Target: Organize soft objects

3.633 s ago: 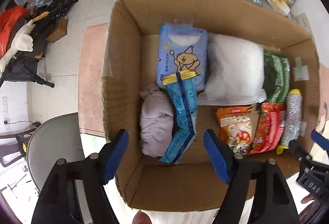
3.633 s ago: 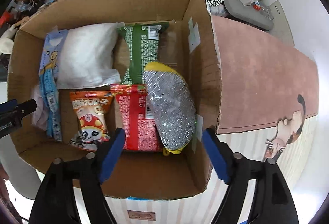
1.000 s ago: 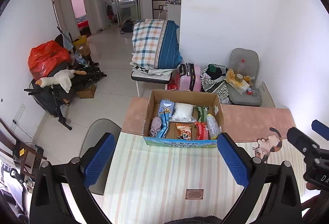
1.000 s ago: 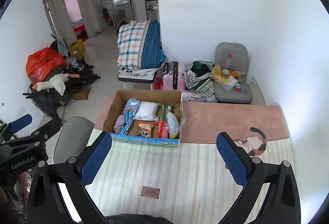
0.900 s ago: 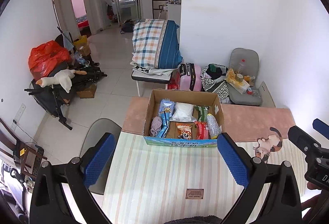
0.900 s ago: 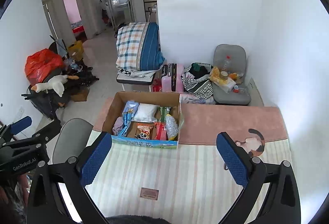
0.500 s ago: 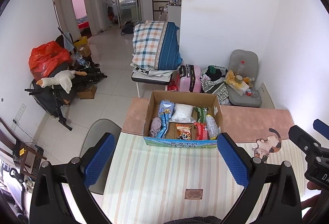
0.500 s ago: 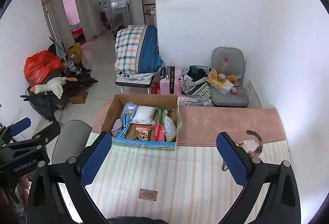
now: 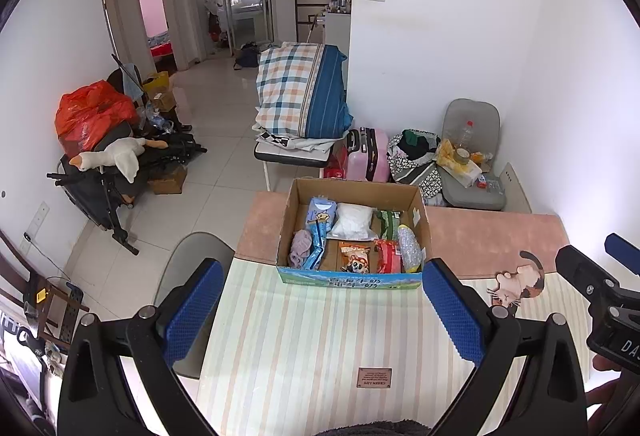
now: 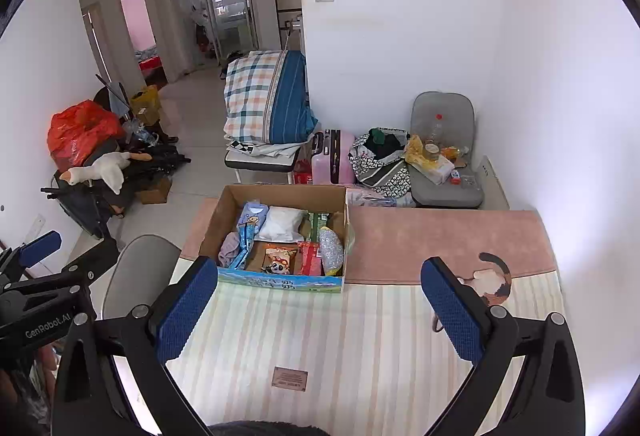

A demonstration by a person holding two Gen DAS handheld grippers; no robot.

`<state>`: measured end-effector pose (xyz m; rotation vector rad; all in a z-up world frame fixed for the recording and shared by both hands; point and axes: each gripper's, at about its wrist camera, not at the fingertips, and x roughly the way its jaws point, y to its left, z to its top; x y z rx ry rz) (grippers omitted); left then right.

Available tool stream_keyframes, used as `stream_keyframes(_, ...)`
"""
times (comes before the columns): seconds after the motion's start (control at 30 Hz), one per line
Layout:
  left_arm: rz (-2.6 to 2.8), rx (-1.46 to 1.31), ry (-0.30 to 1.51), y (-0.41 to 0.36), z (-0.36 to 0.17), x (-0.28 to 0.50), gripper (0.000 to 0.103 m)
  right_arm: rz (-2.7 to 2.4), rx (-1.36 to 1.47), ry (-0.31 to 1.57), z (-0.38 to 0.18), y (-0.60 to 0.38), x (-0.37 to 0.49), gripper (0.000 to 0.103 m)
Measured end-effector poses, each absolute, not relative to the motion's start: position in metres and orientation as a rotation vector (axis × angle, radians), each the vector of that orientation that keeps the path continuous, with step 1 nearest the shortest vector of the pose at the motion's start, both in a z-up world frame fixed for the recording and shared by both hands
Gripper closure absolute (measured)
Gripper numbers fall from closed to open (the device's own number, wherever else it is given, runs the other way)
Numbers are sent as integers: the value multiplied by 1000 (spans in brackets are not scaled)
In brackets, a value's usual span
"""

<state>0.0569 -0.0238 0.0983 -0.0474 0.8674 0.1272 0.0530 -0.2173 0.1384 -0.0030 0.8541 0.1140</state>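
An open cardboard box (image 9: 352, 278) stands on the striped tablecloth, also in the right wrist view (image 10: 280, 282). Inside lie a lilac cloth (image 9: 300, 252), blue tissue packs (image 9: 320, 214), a white soft pack (image 9: 354, 220), a green pack (image 9: 388, 228), snack bags (image 9: 354, 260) and a silver scrubber (image 9: 410, 252). My left gripper (image 9: 324, 312) is open and empty, high above the table, well back from the box. My right gripper (image 10: 320, 310) is open and empty at a similar height, to the right of the left one.
A grey chair (image 9: 188, 276) stands at the table's left edge. A pink cat-print cloth (image 9: 496, 248) covers the far part of the table. Beyond are a plaid bedding pile (image 9: 304, 96), a pink suitcase (image 9: 368, 156) and a loaded grey chair (image 9: 468, 156).
Since 3.6 s ago both grippers have pulled far up and back from just over the box. Over the last second they drift slightly; the box sits a little lower in view.
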Motion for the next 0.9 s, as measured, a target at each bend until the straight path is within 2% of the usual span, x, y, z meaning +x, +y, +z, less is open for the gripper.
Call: stream_keyframes(0.9, 108, -32, 838, -32, 117, 62, 1, 102, -17, 841, 141, -216, 50, 0)
